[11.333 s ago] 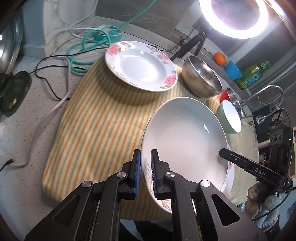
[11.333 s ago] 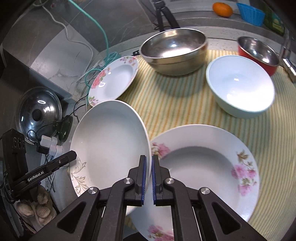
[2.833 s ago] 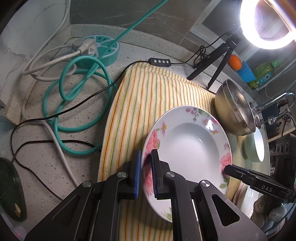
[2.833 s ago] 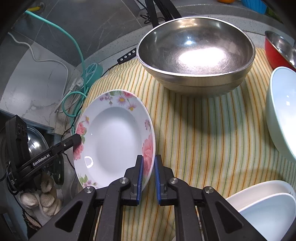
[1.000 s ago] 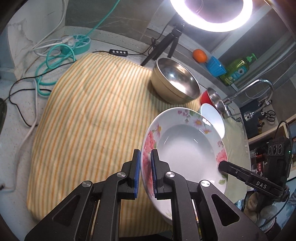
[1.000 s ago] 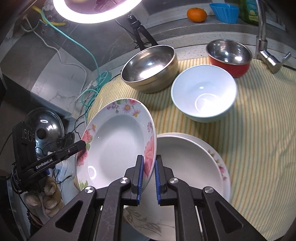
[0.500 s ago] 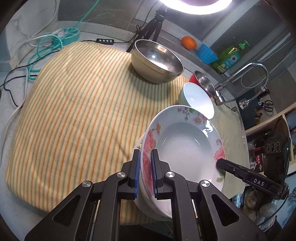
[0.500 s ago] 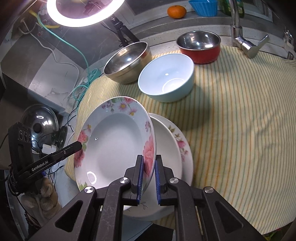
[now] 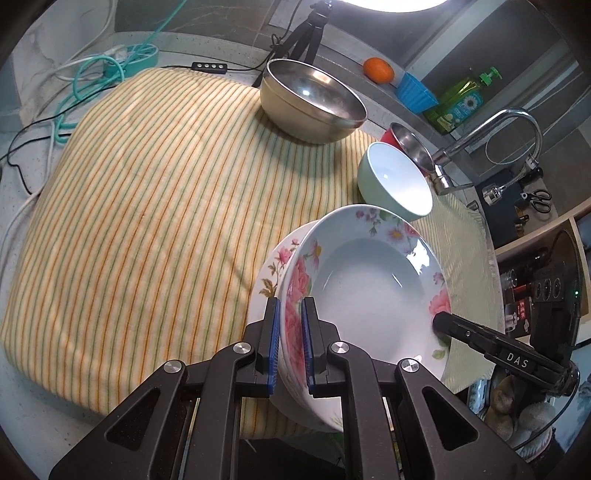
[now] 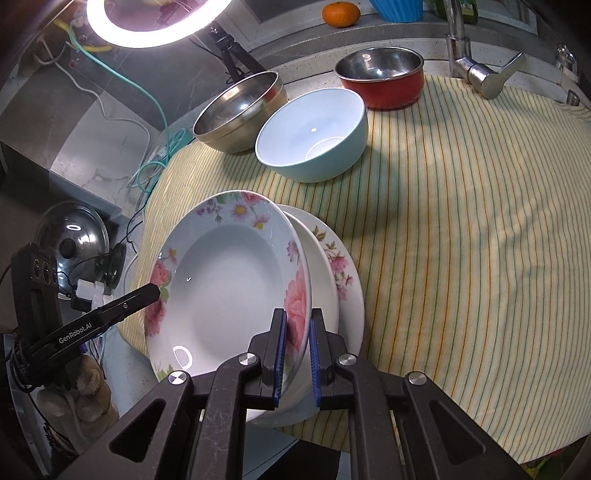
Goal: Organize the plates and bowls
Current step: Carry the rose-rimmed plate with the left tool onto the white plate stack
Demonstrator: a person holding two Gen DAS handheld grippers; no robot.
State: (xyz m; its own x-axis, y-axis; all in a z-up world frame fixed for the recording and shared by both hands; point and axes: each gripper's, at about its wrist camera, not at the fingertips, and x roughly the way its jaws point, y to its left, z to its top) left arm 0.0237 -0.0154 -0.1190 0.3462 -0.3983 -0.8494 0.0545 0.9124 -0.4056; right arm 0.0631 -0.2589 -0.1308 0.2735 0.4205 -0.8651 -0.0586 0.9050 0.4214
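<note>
Rose-rimmed plate (image 9: 373, 291), glossy white, deep-welled, tilted over plate stack (image 10: 332, 280) at 6 o'clock on striped cloth (image 9: 147, 206). Left claw (image 9: 291, 347) gripped its rim; right claw (image 10: 295, 347) gripped opposite rim. Steel bowl (image 9: 314, 99), pale-blue bowl (image 10: 314, 133) toward 12.

Left wrist view: looks close along its fingers from the plate's left rim, facing right toward the faucet (image 9: 491, 129).
Right wrist view: close at the opposite rim, facing left.
Shared: flowered plate (image 9: 373, 288) (image 10: 229, 284), striped cloth (image 9: 147, 206) (image 10: 461, 221), bowls.

Ring light (image 10: 155, 22) over grey counter (image 9: 229, 59)
</note>
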